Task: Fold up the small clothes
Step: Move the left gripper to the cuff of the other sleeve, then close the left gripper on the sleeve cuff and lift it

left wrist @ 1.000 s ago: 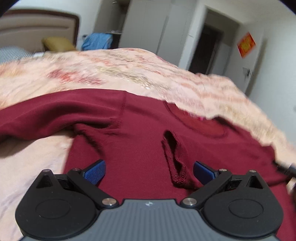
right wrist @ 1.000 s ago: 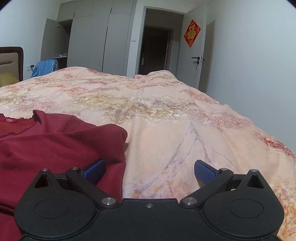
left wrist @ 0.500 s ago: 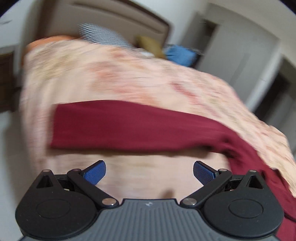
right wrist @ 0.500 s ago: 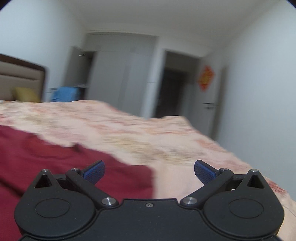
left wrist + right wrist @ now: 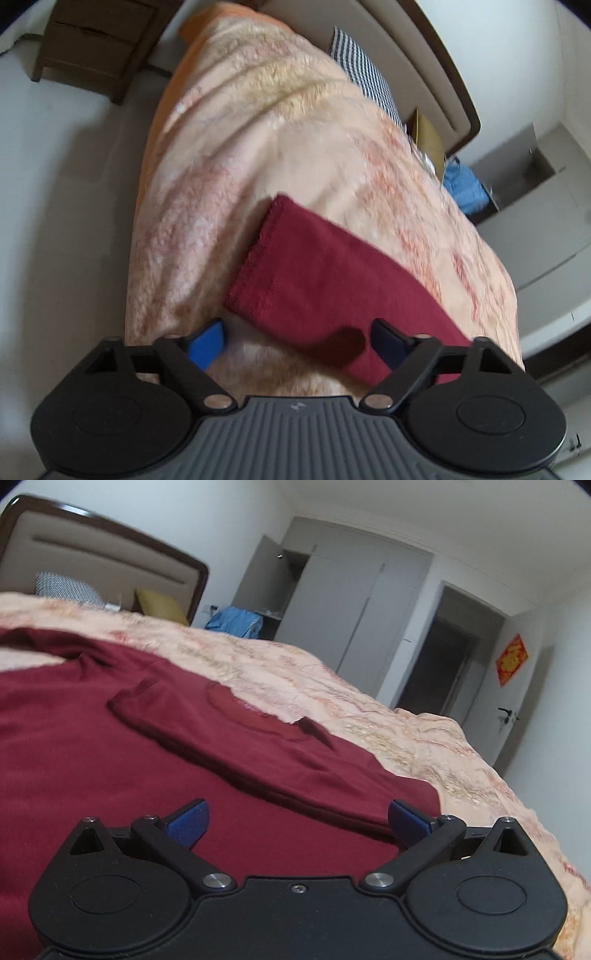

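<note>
- My left gripper is hovering with its jaws spread wide, gripping nothing — the blue pads are standing well apart.
- Just ahead of those jaws the sleeve of the maroon sweater is lying flat on the bed blanket, its cuff end pointing away from me and toward the left pad's side.
- My right gripper is also hanging with jaws wide apart, empty, low over the sweater's body.
- Ahead of the right jaws the maroon sweater is lying spread out, neckline farther ahead, a fold ridge running across between.
- Beyond, the headboard and a blue garment are showing — the left view is somewhat blurred.
</note>
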Demonstrator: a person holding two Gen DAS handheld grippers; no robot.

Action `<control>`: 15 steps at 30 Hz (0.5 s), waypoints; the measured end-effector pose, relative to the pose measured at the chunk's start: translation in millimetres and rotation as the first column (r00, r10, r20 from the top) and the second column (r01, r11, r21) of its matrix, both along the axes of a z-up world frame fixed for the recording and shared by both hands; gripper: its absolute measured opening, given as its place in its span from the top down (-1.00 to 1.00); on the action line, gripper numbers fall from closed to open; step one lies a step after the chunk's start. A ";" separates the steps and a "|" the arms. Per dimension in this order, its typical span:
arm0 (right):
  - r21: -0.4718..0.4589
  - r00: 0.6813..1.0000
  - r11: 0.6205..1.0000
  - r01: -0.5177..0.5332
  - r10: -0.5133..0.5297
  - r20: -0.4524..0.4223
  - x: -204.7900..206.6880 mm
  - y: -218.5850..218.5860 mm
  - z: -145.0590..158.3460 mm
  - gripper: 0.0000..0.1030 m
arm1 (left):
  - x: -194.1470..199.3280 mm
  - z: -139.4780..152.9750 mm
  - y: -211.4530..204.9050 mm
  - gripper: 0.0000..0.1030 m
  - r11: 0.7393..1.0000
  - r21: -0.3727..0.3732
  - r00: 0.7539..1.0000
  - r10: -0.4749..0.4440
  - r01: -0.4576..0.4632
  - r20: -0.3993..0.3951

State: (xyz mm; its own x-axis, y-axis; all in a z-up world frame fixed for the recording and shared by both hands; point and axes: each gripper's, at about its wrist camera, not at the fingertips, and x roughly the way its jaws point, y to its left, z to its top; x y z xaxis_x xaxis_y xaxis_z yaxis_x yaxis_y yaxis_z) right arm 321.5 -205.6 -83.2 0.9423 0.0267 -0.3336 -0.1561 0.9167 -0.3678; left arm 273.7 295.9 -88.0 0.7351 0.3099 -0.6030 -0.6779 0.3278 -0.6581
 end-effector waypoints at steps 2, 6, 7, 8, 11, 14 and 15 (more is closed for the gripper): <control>0.016 1.000 1.000 0.002 -0.002 -0.009 4.1 -4.3 -1.0 -0.99 | -4.8 2.1 -0.6 -0.05 0.999 0.030 0.999 0.037 -0.037 0.008; 0.047 1.000 0.999 0.009 -0.008 -0.021 6.7 -11.1 -1.6 -0.99 | -9.6 2.9 5.1 0.76 0.996 0.047 0.997 0.076 -0.078 0.034; 0.051 1.000 0.999 0.008 -0.007 -0.023 9.6 -14.1 -2.0 -0.99 | -11.4 5.1 5.6 0.84 0.995 0.058 0.995 0.084 -0.087 0.045; 0.053 1.000 0.999 0.008 -0.006 -0.025 10.1 -14.5 -2.6 -0.99 | -12.0 8.8 5.5 0.85 0.993 0.078 0.995 0.087 -0.091 0.057; 0.059 1.000 0.998 0.007 -0.005 -0.026 11.7 -15.4 -3.9 -0.99 | -8.7 32.1 -0.9 0.88 0.976 0.204 0.995 0.056 -0.072 0.082; 0.071 1.000 0.997 0.008 -0.007 -0.021 11.5 -17.5 -3.7 -0.99 | 5.2 66.5 -10.6 0.88 0.929 0.369 0.994 -0.011 -0.029 0.105; 0.075 1.000 0.997 0.008 -0.007 -0.019 11.6 -18.6 -3.3 -0.99 | 10.9 79.7 -16.5 0.88 0.905 0.425 0.993 -0.040 -0.012 0.114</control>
State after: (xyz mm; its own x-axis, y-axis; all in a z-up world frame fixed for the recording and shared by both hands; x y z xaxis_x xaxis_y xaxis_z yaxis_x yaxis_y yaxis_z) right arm 333.1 -224.2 -86.5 0.9361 0.0451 -0.3488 -0.1552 0.9429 -0.2947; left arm 284.6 279.4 -8.3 0.7982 0.5065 -0.3260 -0.5981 0.6023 -0.5287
